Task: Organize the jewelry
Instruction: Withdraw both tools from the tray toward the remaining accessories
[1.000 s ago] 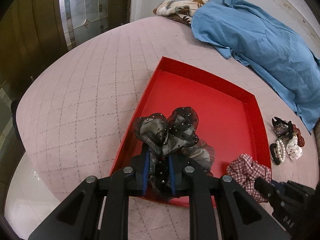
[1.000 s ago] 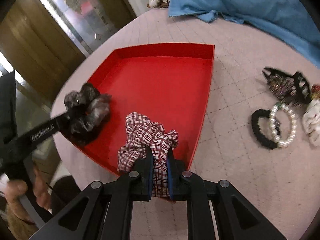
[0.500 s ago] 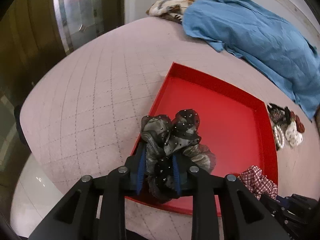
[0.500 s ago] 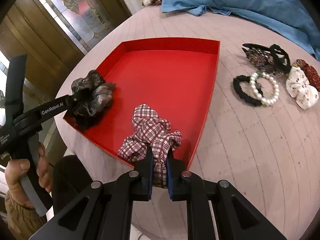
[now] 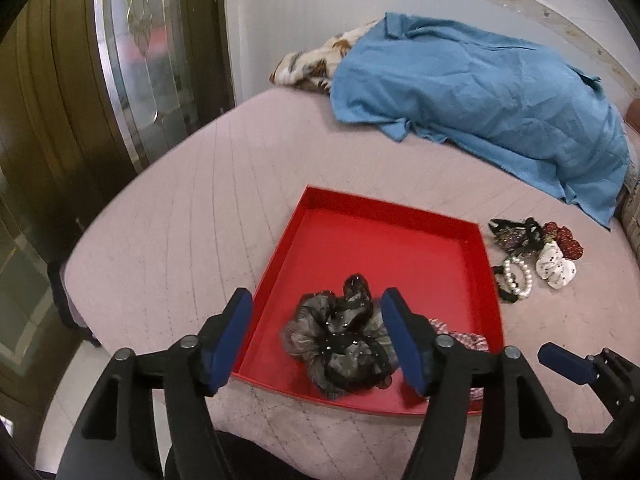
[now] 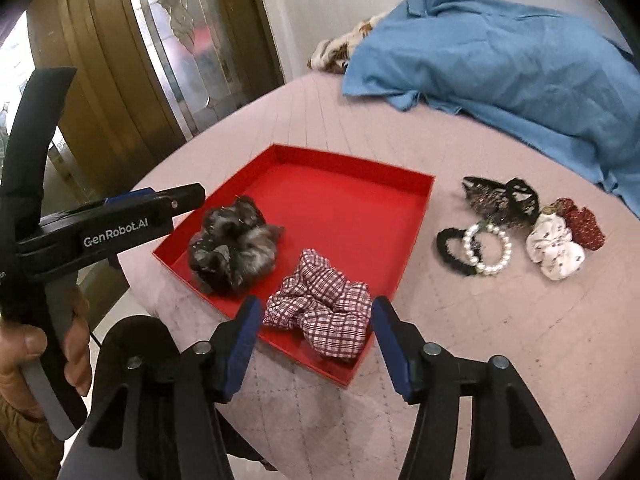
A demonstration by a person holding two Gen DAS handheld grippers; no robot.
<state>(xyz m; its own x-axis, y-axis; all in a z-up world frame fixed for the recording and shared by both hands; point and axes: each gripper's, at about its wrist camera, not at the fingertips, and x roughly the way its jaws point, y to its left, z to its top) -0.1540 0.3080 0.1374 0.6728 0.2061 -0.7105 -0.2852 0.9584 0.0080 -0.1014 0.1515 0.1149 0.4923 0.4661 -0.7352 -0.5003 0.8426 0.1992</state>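
Note:
A red tray (image 5: 384,220) (image 6: 352,168) lies on the pink quilted bed. A grey-black sequinned scrunchie (image 5: 340,340) (image 6: 232,248) rests in its near left part. A red plaid scrunchie (image 6: 320,308) (image 5: 476,340) rests in its near right corner. My left gripper (image 5: 324,336) is open above and behind the dark scrunchie, not touching it. My right gripper (image 6: 312,340) is open, its fingers either side of the plaid scrunchie. To the right of the tray lie a black claw clip (image 6: 500,200), a pearl bracelet (image 6: 488,248), a black hair tie (image 6: 452,248), a white scrunchie (image 6: 556,252) and a red scrunchie (image 6: 584,224).
A blue shirt (image 5: 480,92) (image 6: 500,64) and a patterned cloth (image 5: 308,64) lie at the far side of the bed. A wooden door with glass panels (image 5: 120,80) stands to the left. The bed edge runs close below both grippers.
Both grippers opened and let go of their scrunchies, which now lie in the tray. Both grippers pulled back and up from the tray.

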